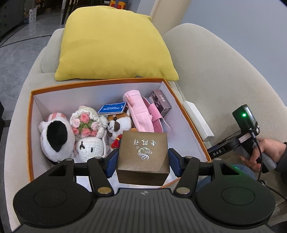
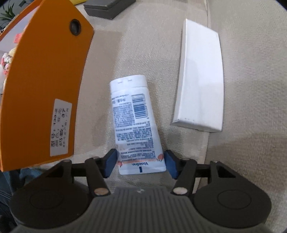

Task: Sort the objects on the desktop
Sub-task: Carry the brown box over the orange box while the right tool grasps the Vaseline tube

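My left gripper [image 1: 142,159] is shut on a brown gift box [image 1: 143,157] with silver characters and holds it over the near side of the orange storage box [image 1: 30,125]. Inside that box lie plush toys [image 1: 55,136], a crochet bouquet doll [image 1: 86,125], a blue card [image 1: 112,108], pink slippers [image 1: 141,111] and a dark purple carton [image 1: 161,104]. My right gripper [image 2: 140,164] has its blue pads against both sides of the flat end of a white Vaseline tube [image 2: 134,121], which lies on the beige sofa beside the orange box's outer wall [image 2: 44,89].
A yellow cushion [image 1: 114,44] leans behind the orange box. A long white carton [image 2: 200,80] lies on the sofa to the right of the tube; it also shows in the left wrist view [image 1: 199,120]. A grey flat box [image 2: 107,7] lies further back.
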Tool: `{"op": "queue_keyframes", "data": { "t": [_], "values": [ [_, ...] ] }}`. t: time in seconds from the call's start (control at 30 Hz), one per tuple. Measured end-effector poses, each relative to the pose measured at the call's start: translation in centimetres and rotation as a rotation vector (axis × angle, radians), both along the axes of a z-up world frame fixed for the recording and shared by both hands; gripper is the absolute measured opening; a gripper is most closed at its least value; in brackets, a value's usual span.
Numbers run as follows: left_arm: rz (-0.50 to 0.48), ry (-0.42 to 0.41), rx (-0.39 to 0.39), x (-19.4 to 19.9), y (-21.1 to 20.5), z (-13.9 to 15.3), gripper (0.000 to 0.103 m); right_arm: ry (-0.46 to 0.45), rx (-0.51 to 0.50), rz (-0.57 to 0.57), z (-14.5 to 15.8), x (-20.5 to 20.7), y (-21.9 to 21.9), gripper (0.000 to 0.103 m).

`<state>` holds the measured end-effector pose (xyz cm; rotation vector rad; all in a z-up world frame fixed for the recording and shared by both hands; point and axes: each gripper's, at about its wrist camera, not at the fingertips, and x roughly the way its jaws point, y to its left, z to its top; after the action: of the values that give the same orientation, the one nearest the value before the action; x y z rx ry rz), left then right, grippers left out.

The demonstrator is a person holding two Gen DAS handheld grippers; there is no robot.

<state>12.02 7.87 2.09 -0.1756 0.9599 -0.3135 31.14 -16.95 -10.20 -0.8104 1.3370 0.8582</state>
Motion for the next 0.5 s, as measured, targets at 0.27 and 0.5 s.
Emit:
{"op": "queue_keyframes", "data": {
  "t": [0.27,0.5],
  "values": [
    [-0.018,-0.003,0.003,-0.1,-0.5,0.0,0.069,-0.046,0.074,0.008,3.7,-1.2,-1.4,0.059],
    [-0.041,-0.017,-0.004,-0.2,-1.2,0.5,0.069,-0.089,0.111,0.003,7.9,-2.3,-1.8,0.059]
  ]
}}
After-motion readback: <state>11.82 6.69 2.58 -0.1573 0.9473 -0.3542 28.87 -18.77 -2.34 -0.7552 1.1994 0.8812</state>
